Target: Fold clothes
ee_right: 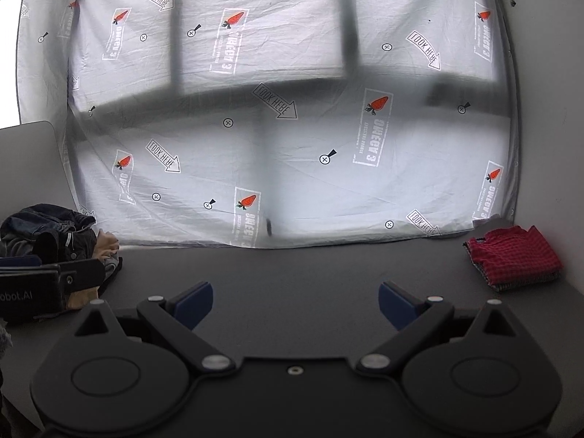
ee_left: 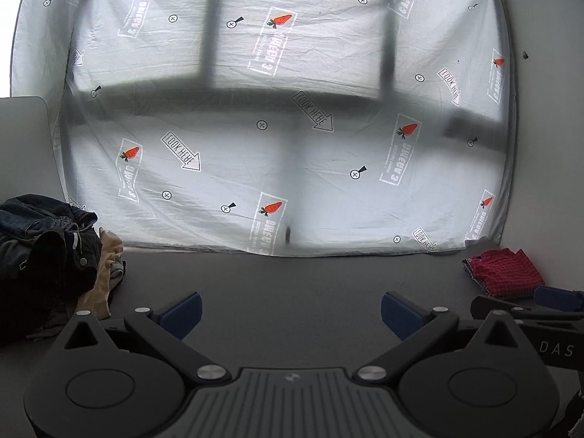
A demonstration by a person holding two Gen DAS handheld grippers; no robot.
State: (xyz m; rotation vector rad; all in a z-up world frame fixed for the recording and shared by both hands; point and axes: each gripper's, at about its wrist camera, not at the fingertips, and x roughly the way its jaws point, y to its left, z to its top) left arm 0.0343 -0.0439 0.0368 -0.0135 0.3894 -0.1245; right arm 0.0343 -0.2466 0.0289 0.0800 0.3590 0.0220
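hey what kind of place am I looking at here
Probably an improvised clothes-folding station in a room, not a laundry. A dark grey table holds a heap of unfolded dark clothes and a folded red checked shirt, with a carrot-printed white sheet hung over a window behind.

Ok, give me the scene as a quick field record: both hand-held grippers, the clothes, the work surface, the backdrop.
left hand-held gripper: open, empty, over bare table
right hand-held gripper: open, empty, over bare table
unfolded pile: far left of table; denim, dark and tan garments heaped together
folded garment: red checked, far right of table, lying flat
table: dark grey, middle bare between pile and folded garment
backdrop: pale sheet printed with carrots and "LOOK HERE" arrows, hanging behind the table
laptop lid: grey, upright behind the pile
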